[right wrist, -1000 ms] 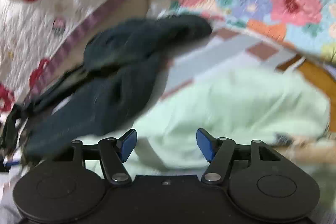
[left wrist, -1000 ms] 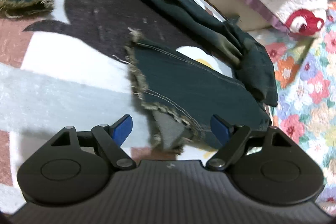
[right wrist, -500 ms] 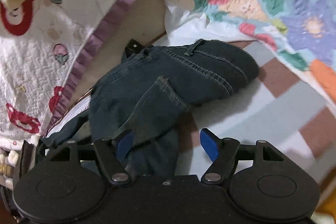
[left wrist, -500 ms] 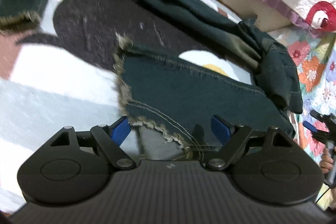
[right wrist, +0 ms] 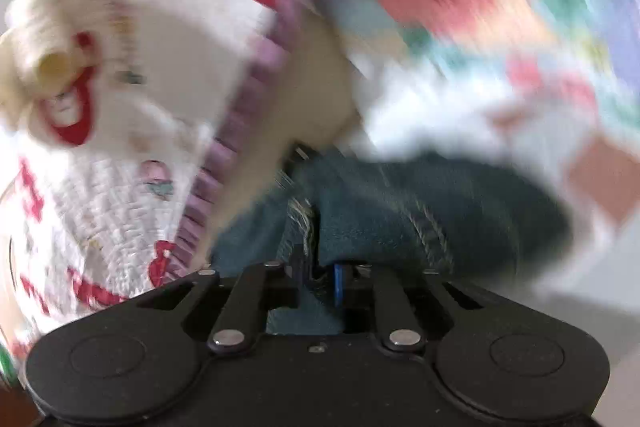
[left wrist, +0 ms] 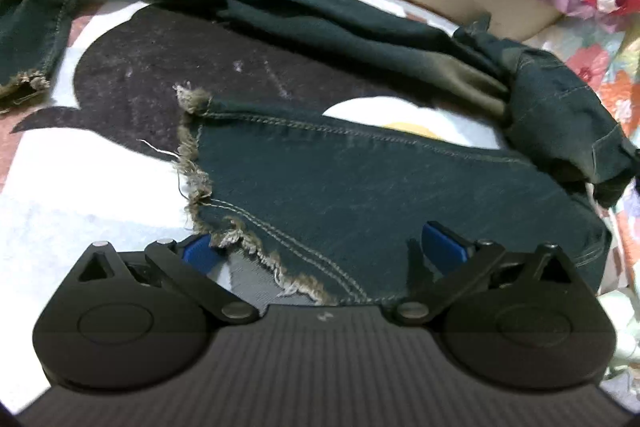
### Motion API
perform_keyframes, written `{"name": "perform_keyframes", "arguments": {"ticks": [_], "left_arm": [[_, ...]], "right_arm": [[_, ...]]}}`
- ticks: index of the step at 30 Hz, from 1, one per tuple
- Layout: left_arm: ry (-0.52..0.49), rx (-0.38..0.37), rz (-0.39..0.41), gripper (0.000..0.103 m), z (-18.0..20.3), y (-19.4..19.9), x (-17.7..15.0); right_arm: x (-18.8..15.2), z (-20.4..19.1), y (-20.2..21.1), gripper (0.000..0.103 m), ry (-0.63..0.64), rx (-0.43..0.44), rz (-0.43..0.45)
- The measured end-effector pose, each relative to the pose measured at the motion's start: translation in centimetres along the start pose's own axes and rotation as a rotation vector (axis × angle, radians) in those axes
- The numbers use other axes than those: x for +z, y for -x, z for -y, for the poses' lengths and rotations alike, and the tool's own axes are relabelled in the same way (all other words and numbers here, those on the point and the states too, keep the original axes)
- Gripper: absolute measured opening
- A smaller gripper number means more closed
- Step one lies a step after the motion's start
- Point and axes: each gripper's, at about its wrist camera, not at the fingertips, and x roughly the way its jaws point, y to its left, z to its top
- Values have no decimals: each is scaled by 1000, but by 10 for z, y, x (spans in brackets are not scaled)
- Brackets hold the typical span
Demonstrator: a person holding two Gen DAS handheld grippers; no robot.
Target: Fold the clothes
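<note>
Here the left gripper (left wrist: 322,247), its jaws just opened wide, straddles the jeans' (left wrist: 380,195) frayed hem at lower centre; only the right wrist view shows the right gripper (right wrist: 318,281) just clamped on denim.

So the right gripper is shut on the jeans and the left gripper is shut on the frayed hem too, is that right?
Not quite. The right gripper is shut on the jeans, but the left wrist view shows the left gripper open, its fingers spread astride the frayed hem.

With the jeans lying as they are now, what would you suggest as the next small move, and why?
Probably close the left tool on the frayed hem of the jeans. It has just opened wide with the hem between its fingers, unpinched, while the right tool has just shut on denim at the other end.
</note>
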Motion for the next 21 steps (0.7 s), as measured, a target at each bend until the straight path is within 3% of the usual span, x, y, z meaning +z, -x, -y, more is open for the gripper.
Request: {"name": "perform_keyframes", "arguments": {"ticks": [1,2,4,5,9,10,11,15,17,19,20,21], "left_arm": [[-22,9,4,88,2,1,0],[-49,23,7,65,4,3,-1],[-98,47,21,40,9,6,-2],[-109,44,34,38,12,7,-2],[-124,15,50,43,21,12,-3],[-118,11,40,51,20,11,-4],[-111,7,29,61,19,10,-4],[-54,-34,5,76,13,4,-5],[-53,-64,-2,94,15,4,-6],[-64,-58,2,96,21,3,-7],[-75,-42,10,93,25,3,-9],[-106,-16,21,84,31,4,-11]], "right_arm": [[9,-4,9,12,17,-12,28],[15,-4,11,12,39,-47,48],[26,-5,13,11,90,-127,82],[31,-6,14,11,115,-167,100],[28,-3,9,13,136,-384,162],[24,1,11,14,105,-417,190],[21,5,10,18,80,-411,198],[5,13,10,24,31,-351,177],[-4,16,13,33,21,-307,159],[-9,19,13,43,8,-261,127],[-11,19,12,48,6,-247,114],[-13,19,11,52,6,-235,101]]}}
